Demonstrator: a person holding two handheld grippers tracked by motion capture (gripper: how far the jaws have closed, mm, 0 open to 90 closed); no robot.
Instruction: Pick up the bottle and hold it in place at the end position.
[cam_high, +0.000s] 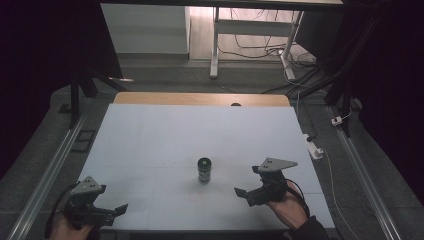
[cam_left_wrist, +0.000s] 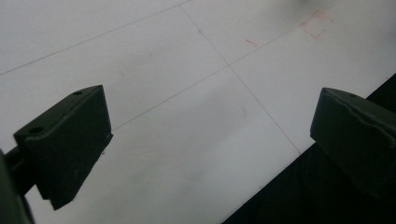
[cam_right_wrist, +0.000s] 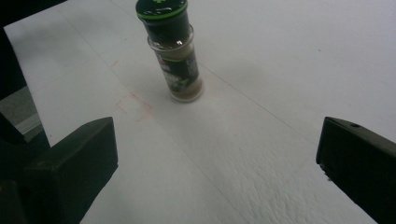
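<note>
A small spice jar (cam_high: 204, 169) stands upright near the middle of the white tabletop (cam_high: 150, 140), its long axis vertical and its dark, green-rimmed lid on top. The right tongs (cam_high: 253, 184) are the nearer pair — they sit just to the jar's right and a little toward the person, jaws spread wide and empty. In the right gripper view the jar (cam_right_wrist: 173, 51) stands ahead of the jaws and slightly left of the midline between them, well clear of both. The left tongs (cam_high: 107, 212) hover low at the near-left corner of the tabletop, well apart from the jar, also wide and holding nothing; the left gripper view shows bare tabletop (cam_left_wrist: 187, 93) between the jaws. Judging from this, a reach would fall to the right hand (cam_high: 287, 207) — forward and a touch left, with the jaws closing on the upright glass body from the sides.
</note>
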